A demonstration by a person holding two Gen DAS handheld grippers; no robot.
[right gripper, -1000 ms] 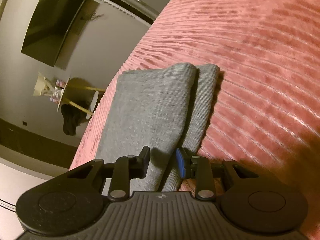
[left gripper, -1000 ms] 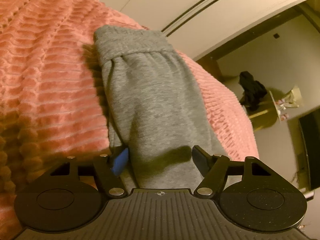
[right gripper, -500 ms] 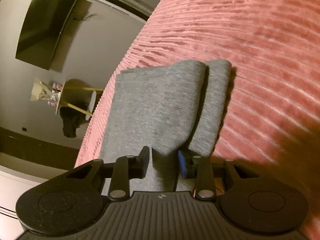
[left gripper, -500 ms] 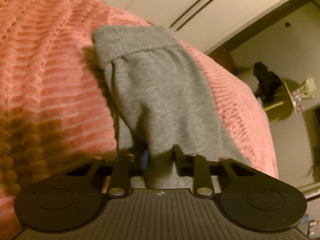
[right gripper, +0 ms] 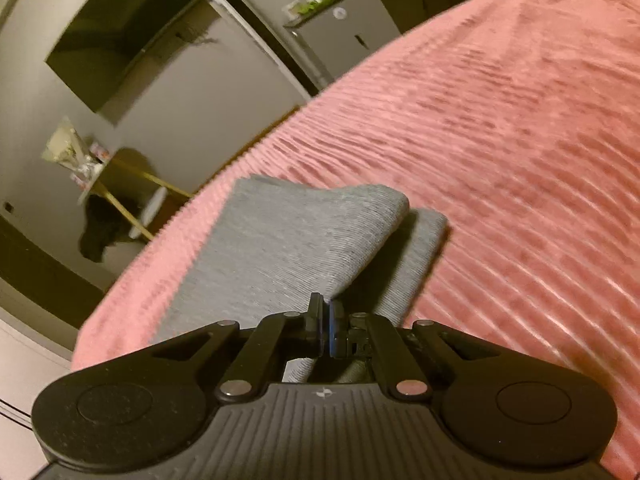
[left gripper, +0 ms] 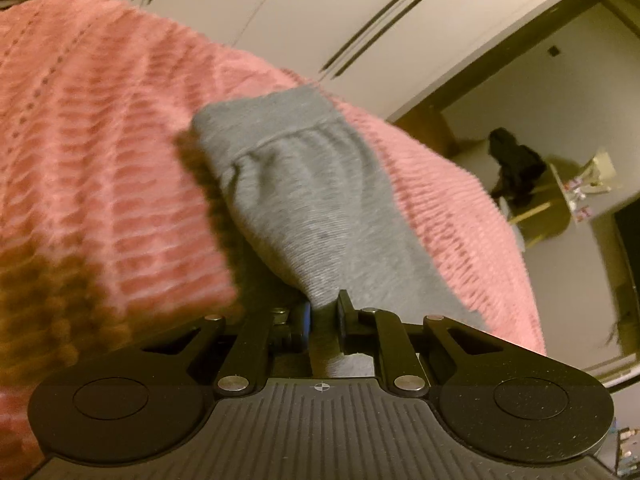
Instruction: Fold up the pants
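Grey pants (left gripper: 316,200) lie folded lengthwise on a pink ribbed blanket (left gripper: 100,168). In the left wrist view the waistband end points away from me, and my left gripper (left gripper: 323,309) is shut on a pinched ridge of the grey fabric, which lifts toward the jaws. In the right wrist view the leg-cuff end of the pants (right gripper: 288,236) shows two stacked layers. My right gripper (right gripper: 325,309) is shut on the edge of the upper layer, which rises off the lower one.
The pink blanket (right gripper: 520,140) covers a bed whose edge runs close past the pants. Beyond it stand a small round side table (right gripper: 100,176) with dark clothing hung below, a wall-mounted screen (right gripper: 120,40) and a cabinet (right gripper: 344,36). Pale wardrobe doors (left gripper: 320,12) rise behind the bed.
Both grippers went from open astride the fabric to shut on it. Both have since risen a little, pulling the pinched cloth up off the blanket; the right view has also rolled.
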